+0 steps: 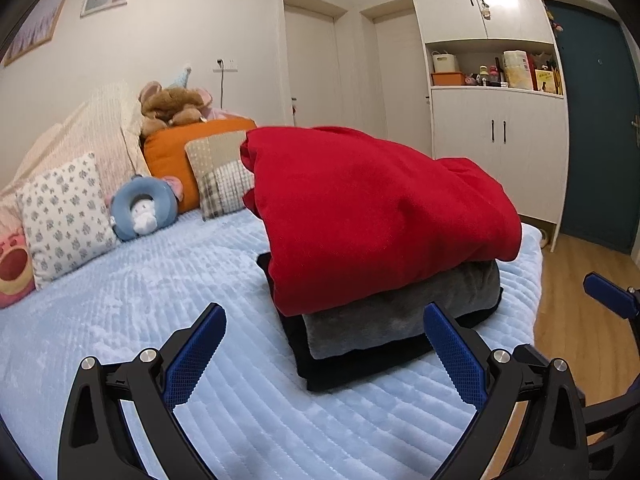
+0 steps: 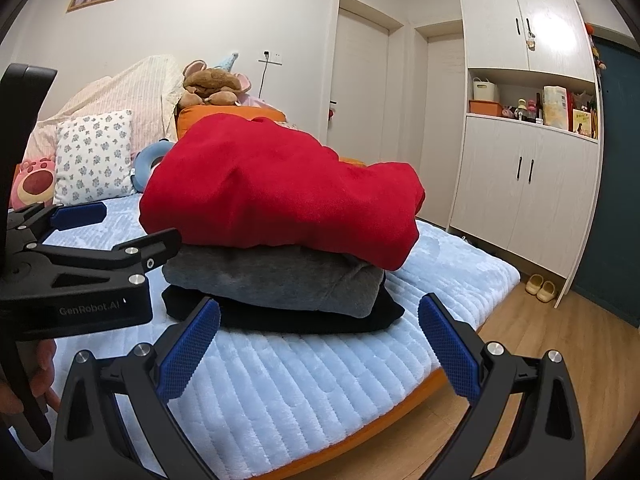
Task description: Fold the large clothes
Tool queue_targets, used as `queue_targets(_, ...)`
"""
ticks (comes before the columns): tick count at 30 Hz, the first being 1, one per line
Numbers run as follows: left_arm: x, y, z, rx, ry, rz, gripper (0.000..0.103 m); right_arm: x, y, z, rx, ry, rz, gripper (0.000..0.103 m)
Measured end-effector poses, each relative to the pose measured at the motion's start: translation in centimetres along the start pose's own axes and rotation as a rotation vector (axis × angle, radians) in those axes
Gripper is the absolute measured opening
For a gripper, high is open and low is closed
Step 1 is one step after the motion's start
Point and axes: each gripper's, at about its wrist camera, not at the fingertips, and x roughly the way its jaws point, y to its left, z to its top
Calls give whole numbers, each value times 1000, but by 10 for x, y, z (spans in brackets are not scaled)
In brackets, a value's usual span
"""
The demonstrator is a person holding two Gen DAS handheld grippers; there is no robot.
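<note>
On the pale blue bed (image 1: 160, 300) a folded red garment (image 1: 372, 216) lies atop a grey one (image 1: 400, 312) and a black one (image 1: 360, 364), while the left claw (image 1: 324, 356) and right claw (image 2: 320, 352) hover just before the stack, both spread wide and empty.

Both wrist views low over the bed (image 1: 120, 300), close, facing the shared clothes pile (image 2: 280, 200).
</note>
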Motion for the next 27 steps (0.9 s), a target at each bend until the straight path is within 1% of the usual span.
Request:
queue_targets(2, -3, -2, -1, 11, -18, 15, 100, -1, 0, 0, 7, -2, 1, 98)
queue_targets(6, -5, -5, -2, 22, -21, 4, 100, 0, -1, -1, 12, 0, -4, 98)
queue_targets(13, -10, -10, -2, 54, -50, 14, 100, -1, -1, -2, 14, 3, -5, 98)
queue_targets(16, -11, -10, -1, 47, -55, 17, 100, -2, -2, -2, 19, -1, -2, 98)
queue_targets(21, -8, -3, -1, 1, -31, -29, 100, -3, -4, 0, 22, -6, -4, 98)
queue_targets(27, -8, -2, 0, 10, -43, -16, 100, -3, -6, 2, 28, -7, -2, 98)
